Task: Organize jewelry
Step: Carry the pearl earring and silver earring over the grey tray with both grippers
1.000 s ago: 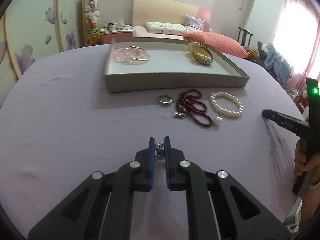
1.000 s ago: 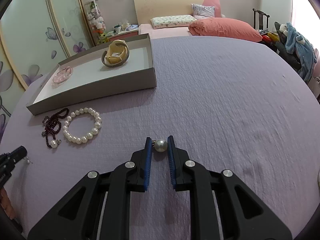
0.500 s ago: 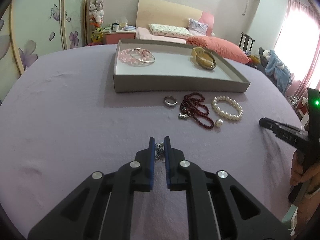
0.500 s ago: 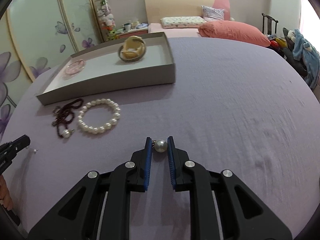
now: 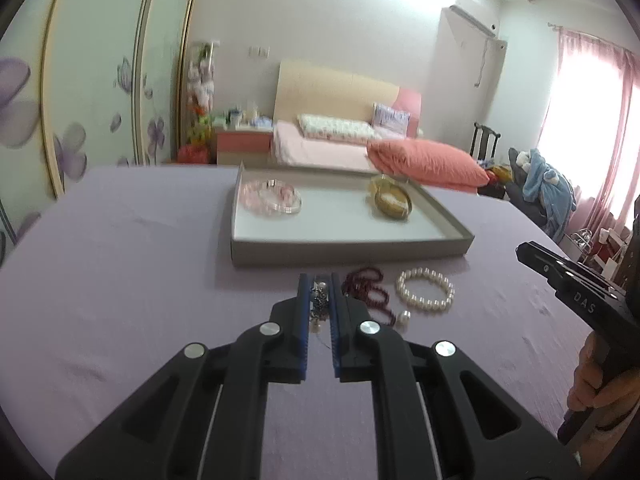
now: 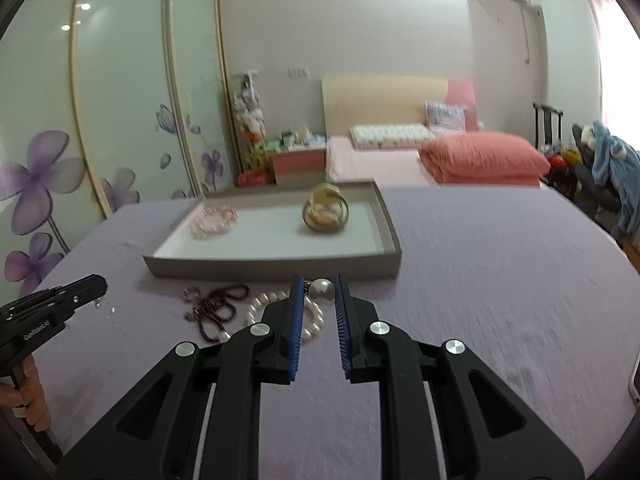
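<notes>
While both grippers hang above the purple bedspread (image 5: 120, 280), each one is clamped on a small piece of jewelry. The left gripper (image 5: 320, 300) has its blue pads drawn in narrow on a small silver chain piece (image 5: 319, 298), which dangles between the fingers with a tiny bead at its lower end. The right gripper (image 6: 318, 300) pinches a pearl pendant (image 6: 322, 289) near the fingertips, its little metal loop pointing toward the left pad. Beyond both tools a shallow grey tray (image 5: 348, 254) lies flat on the bedspread. Inside it, a pink bead bracelet (image 5: 270, 201) with a silver bangle lying on it rests at the left end, and a yellowish bangle (image 5: 392, 204) stands tilted toward the right end, well apart from the pink one. Just in front of the tray's near wall, on the cloth, lie a dark red bead necklace (image 5: 368, 290) with a pearl at its end and, beside it to the right, a white pearl bracelet (image 5: 425, 291). From the right wrist camera a small ring (image 6: 191, 293) shows just left of the red beads. A hand (image 5: 600, 392) grips the right tool's handle at the edge of the left camera's view.
</notes>
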`<state>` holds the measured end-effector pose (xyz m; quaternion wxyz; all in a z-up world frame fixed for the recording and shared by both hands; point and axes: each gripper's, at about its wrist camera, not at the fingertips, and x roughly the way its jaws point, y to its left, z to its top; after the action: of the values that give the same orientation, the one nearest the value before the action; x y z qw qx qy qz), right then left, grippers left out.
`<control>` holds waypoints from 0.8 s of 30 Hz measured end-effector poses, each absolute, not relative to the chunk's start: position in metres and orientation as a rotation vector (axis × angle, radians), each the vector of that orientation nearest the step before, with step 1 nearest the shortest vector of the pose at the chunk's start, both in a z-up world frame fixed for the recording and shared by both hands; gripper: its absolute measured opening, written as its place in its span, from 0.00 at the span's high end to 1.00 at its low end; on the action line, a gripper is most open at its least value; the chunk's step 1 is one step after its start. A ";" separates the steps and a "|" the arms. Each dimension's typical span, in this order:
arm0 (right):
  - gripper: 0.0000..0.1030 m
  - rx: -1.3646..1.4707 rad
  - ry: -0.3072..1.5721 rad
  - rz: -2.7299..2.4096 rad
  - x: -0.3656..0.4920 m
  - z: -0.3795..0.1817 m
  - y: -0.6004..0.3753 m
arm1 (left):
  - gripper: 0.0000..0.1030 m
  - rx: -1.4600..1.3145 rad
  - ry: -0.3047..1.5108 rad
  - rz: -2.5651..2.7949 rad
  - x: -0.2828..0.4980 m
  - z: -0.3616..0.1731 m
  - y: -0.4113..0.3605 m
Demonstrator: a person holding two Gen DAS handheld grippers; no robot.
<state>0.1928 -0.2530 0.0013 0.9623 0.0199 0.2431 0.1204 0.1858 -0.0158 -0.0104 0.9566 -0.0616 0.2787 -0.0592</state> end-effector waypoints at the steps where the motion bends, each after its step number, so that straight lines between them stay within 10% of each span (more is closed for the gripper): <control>1: 0.84 0.041 0.483 0.248 0.192 0.003 -0.252 | 0.91 -0.119 0.547 -0.117 0.185 -0.007 -0.017; 24: 0.84 0.047 0.307 0.253 0.241 0.034 -0.233 | 0.90 -0.066 0.339 -0.042 0.240 0.029 -0.016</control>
<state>0.2413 -0.2330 0.0337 0.9800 0.0234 0.1524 0.1255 0.2396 -0.0161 0.0285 0.9849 -0.0328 0.1685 -0.0211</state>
